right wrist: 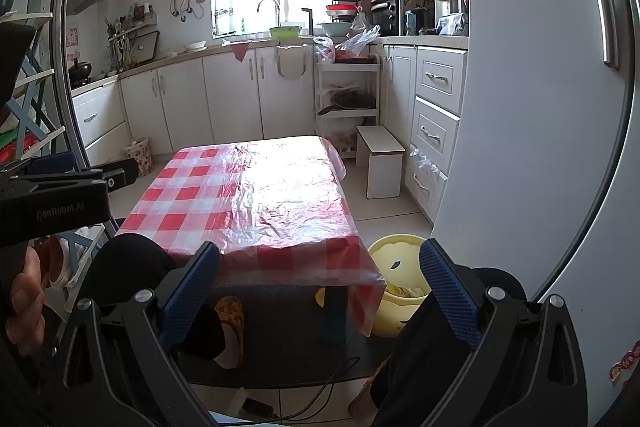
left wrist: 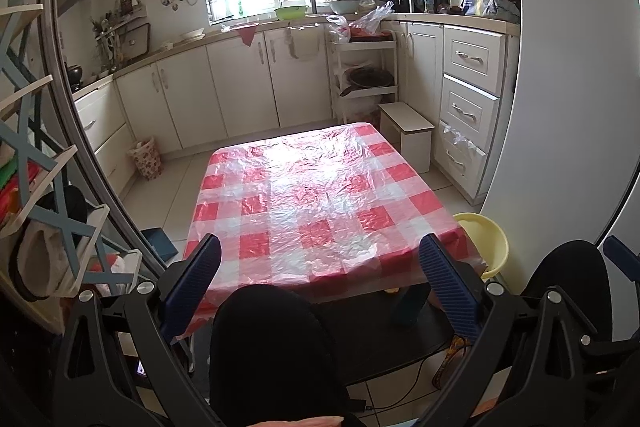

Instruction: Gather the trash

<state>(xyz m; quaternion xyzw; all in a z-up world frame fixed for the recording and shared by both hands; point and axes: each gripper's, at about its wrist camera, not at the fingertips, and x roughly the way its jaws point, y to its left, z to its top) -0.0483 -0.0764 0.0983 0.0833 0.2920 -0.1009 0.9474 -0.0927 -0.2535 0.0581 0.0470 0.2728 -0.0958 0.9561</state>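
A low table [left wrist: 320, 187] [right wrist: 248, 195] carries a red-checked cloth under a crinkled clear plastic sheet. A yellow trash bin [right wrist: 394, 283] [left wrist: 486, 241] stands on the floor at the table's near right corner, with scraps showing inside in the right wrist view. My left gripper [left wrist: 324, 267] hovers open over the table's near edge with nothing between its fingers. My right gripper [right wrist: 320, 287] is open too, in front of the near right corner and left of the bin. The left gripper's body [right wrist: 60, 203] shows at the left, held by a hand [right wrist: 24, 299].
The person's black-clad knees [left wrist: 272, 347] sit under both grippers. A white fridge [right wrist: 540, 127] fills the right. A white stool [left wrist: 408, 139] and a flowered basket [left wrist: 146, 157] stand beyond the table. Slippers [right wrist: 232, 323] and a cable [right wrist: 320, 391] lie on the floor. Cabinets line the walls.
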